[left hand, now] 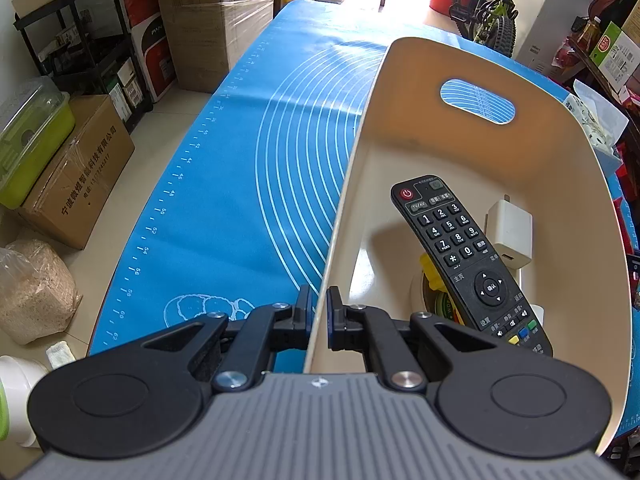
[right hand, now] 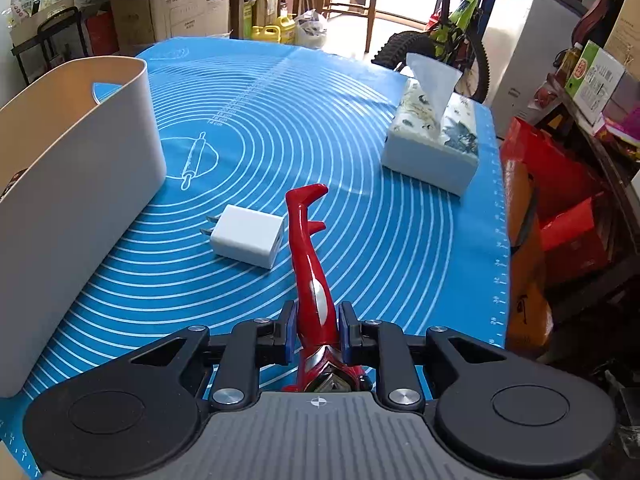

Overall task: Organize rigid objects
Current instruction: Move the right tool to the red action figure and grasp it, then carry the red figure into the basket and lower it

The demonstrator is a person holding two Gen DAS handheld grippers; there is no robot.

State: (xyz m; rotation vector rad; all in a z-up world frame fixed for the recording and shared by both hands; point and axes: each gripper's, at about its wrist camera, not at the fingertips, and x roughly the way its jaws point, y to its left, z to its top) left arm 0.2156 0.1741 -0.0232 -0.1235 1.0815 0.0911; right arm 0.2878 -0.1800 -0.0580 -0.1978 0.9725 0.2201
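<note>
Right wrist view shows the right hand-held gripper (right hand: pixel 317 330) pinching a red figure (right hand: pixel 310 264) at its body, legs pointing away from the camera, feet out over the blue mat (right hand: pixel 380 240). The blue pads sit against both sides of the toy, so the hold looks firm, though the head end is partly hidden under the gripper body. A white charger (right hand: pixel 248 236) lies on the mat just left of the figure, apart from it, and a tissue box (right hand: pixel 434 148) stands farther off to the right. The bin (right hand: pixel 80 152) is at the left edge of the counter.

From the left wrist view, the left hand-held gripper (left hand: pixel 319 320) is pressed together on the bin's near wall, one pad outside and one inside, steadying it. Inside lie a remote (left hand: pixel 468 264), a second charger (left hand: pixel 510 234) and something yellow, mostly hidden under the remote.

The step in hand, as I judge it, is carrying the figure to the bin. To do it well, keep the toy high enough that its long legs pass over the rim, and swing clear of the loose charger. Lower it into the free space beside the remote before letting go. The left grip should hold the bin steady throughout.
</note>
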